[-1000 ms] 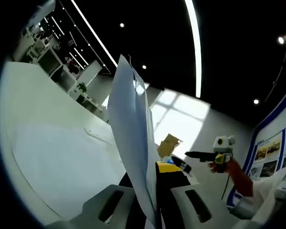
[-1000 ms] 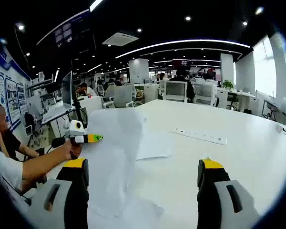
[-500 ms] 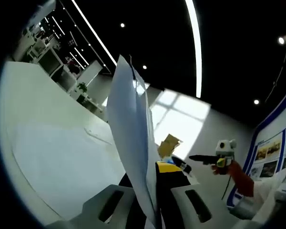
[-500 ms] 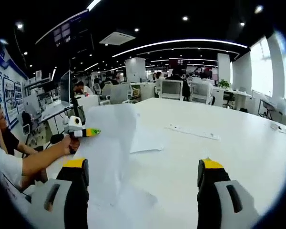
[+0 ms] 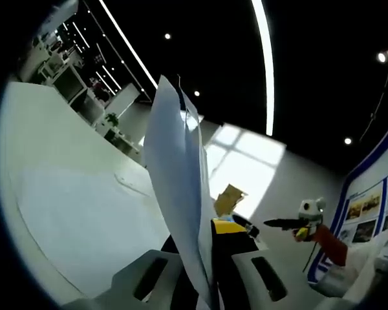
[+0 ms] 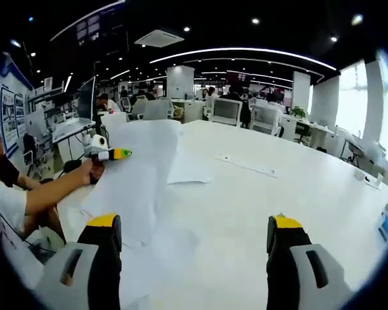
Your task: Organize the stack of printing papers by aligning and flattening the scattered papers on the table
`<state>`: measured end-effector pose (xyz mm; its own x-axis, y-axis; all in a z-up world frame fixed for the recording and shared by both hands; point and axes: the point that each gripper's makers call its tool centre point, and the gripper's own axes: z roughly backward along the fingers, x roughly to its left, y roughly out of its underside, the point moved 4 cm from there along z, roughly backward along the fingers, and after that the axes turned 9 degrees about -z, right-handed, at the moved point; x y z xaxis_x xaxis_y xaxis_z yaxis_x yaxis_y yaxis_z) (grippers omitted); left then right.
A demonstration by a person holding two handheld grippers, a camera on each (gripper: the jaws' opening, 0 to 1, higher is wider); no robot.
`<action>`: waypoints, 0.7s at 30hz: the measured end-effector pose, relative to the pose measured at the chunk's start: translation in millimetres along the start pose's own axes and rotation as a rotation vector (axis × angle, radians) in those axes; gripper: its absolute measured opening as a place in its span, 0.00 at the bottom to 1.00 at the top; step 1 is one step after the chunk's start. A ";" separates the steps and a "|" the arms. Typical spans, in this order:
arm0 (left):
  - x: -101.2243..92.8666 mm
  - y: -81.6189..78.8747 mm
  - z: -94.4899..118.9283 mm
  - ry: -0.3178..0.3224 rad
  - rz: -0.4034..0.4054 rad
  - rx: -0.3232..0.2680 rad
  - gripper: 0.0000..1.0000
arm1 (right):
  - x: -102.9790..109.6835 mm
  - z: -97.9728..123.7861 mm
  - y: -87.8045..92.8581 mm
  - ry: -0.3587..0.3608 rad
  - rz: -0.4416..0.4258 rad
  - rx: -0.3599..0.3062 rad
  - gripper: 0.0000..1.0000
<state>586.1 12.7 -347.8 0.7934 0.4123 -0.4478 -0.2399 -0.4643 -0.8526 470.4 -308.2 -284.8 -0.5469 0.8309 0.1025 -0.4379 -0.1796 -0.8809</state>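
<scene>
My left gripper (image 5: 205, 237) is shut on the lower edge of a few white paper sheets (image 5: 178, 187), which stand up edge-on between its jaws. In the right gripper view those held sheets (image 6: 134, 173) slope up from the white table (image 6: 297, 194) to the left gripper (image 6: 111, 154), which a hand holds at the left. Another sheet (image 6: 190, 172) lies flat beyond them, and more paper (image 6: 165, 248) lies close in front. My right gripper (image 6: 193, 223) is open above the table with nothing between its jaws; it also appears as the right gripper (image 5: 296, 225) in the left gripper view.
A long white power strip (image 6: 247, 165) lies on the table past the papers. A person's arm (image 6: 48, 194) reaches in from the left. Office desks and chairs (image 6: 229, 111) stand beyond the far table edge. A brown cardboard box (image 5: 229, 197) sits behind the held sheets.
My right gripper has drifted away to the right in the left gripper view, and its own view now takes in more of the table. The left gripper still holds the sheets upright.
</scene>
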 end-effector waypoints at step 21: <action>-9.2 0.3 -0.5 0.001 -0.132 0.050 0.06 | -4.5 5.3 39.6 0.038 0.038 0.066 0.86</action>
<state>579.0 8.3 -343.8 0.8203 0.4668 -0.3305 -0.1609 -0.3662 -0.9165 451.7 -321.9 -317.7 -0.5372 0.8419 0.0504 -0.4641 -0.2451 -0.8512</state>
